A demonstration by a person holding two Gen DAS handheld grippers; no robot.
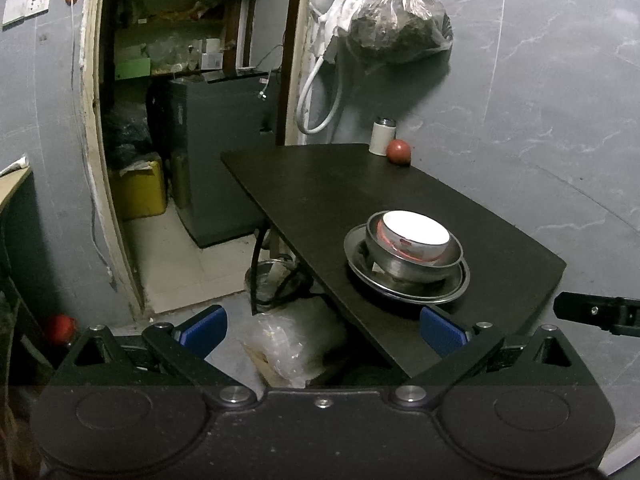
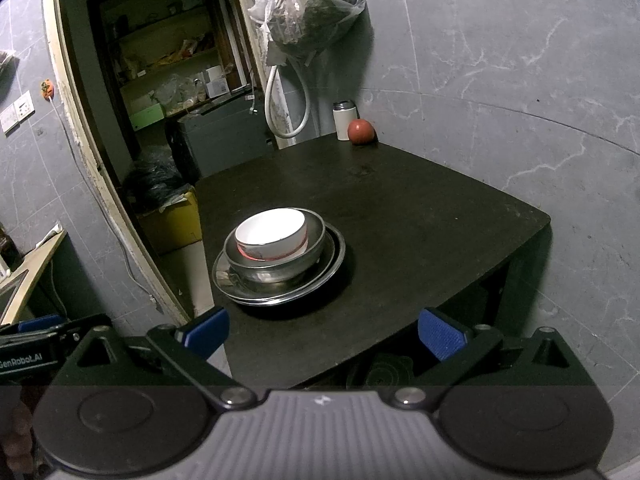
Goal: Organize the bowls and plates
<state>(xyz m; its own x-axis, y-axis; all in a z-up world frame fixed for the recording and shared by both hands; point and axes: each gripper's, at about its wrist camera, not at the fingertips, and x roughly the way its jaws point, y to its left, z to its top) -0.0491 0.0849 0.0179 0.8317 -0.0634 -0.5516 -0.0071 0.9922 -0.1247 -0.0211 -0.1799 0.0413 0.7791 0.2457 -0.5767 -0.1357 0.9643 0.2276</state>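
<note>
Just ahead of both wide-open, empty hand-held grippers, left (image 1: 323, 331) and right (image 2: 323, 332), a white bowl (image 2: 271, 232) sits nested in a steel bowl (image 2: 276, 264) on stacked steel plates (image 2: 280, 294), on the dark surface (image 2: 420, 216).

A white bowl (image 1: 416, 236) is nested in a steel bowl (image 1: 412, 258) on stacked steel plates (image 1: 404, 284), right of centre on the dark surface (image 1: 320, 184). The left tool (image 1: 324, 330) is held wide open at the bottom, gripping nothing.
</note>
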